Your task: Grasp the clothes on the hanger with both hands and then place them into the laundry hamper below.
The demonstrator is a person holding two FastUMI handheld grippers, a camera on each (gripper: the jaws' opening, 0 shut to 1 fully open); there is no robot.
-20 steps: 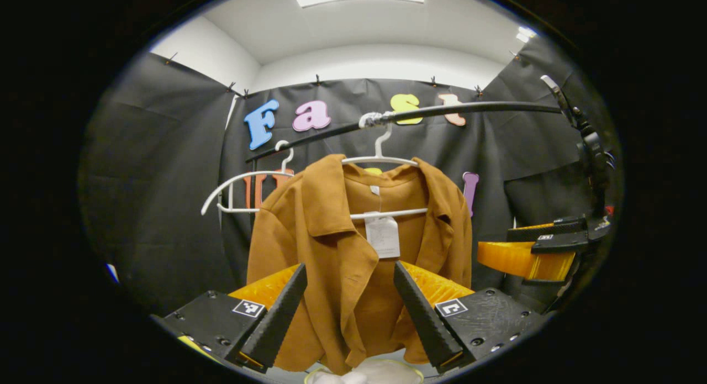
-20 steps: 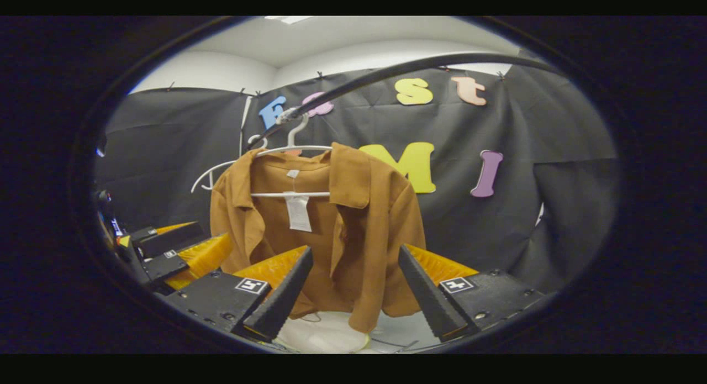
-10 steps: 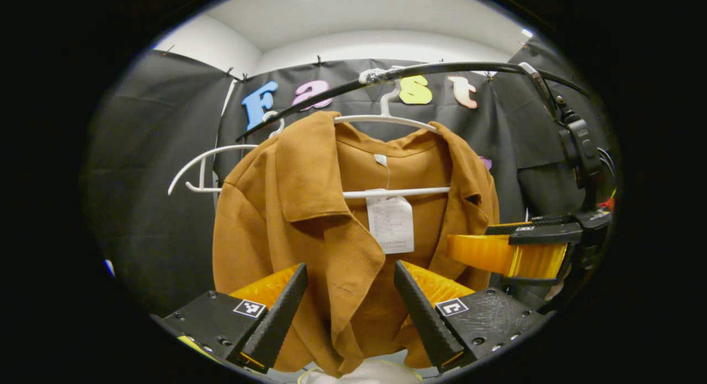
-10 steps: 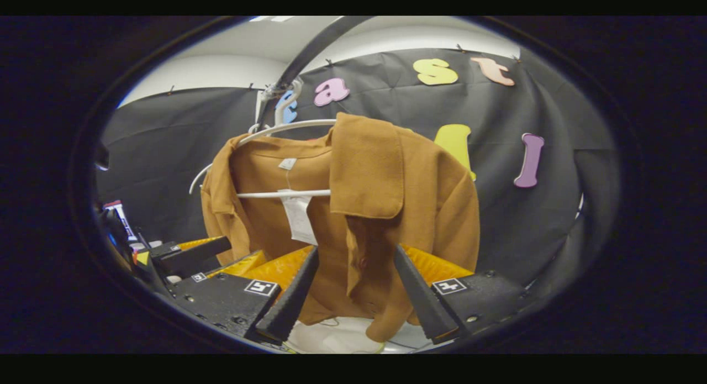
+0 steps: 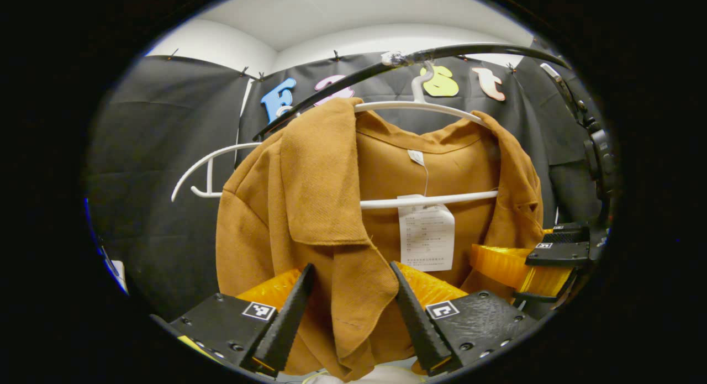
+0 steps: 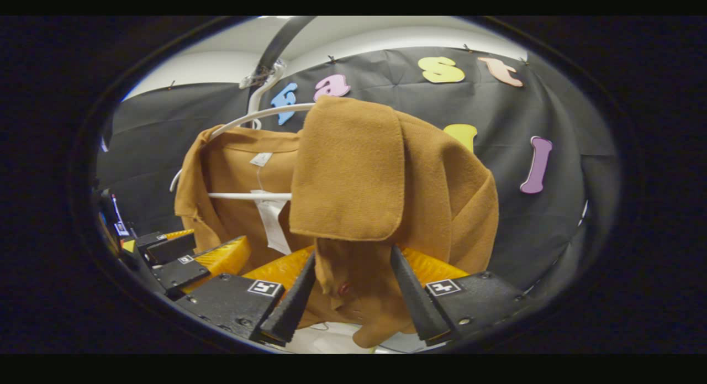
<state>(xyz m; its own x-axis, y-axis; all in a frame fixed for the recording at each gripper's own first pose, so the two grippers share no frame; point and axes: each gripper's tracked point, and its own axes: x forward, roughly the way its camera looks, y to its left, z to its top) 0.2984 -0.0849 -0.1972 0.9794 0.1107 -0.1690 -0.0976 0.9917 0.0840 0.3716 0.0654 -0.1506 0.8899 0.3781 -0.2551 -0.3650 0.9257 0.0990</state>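
A brown jacket (image 5: 309,174) hangs on a white hanger (image 5: 420,105) from a black rail (image 5: 469,48), with a paper tag (image 5: 426,237) inside it. My left gripper (image 5: 351,266) is open, and the jacket's left front panel hangs between its fingers. My right gripper (image 6: 352,252) is open as well, close under the other lapel (image 6: 348,168), with cloth between its fingers. It also appears beside the jacket's right edge (image 5: 530,257). A strip of the white hamper (image 6: 326,337) peeks out below the hem.
An empty white hanger (image 5: 210,163) hangs on the same rail, to the left of the jacket. The left gripper (image 6: 182,257) sits low at the left in the right gripper view. Black cloth walls stand behind and at both sides.
Both grippers have moved forward and up toward the jacket, which now looms larger. Its front panels have come between the fingers of each gripper. The jaws stay open.
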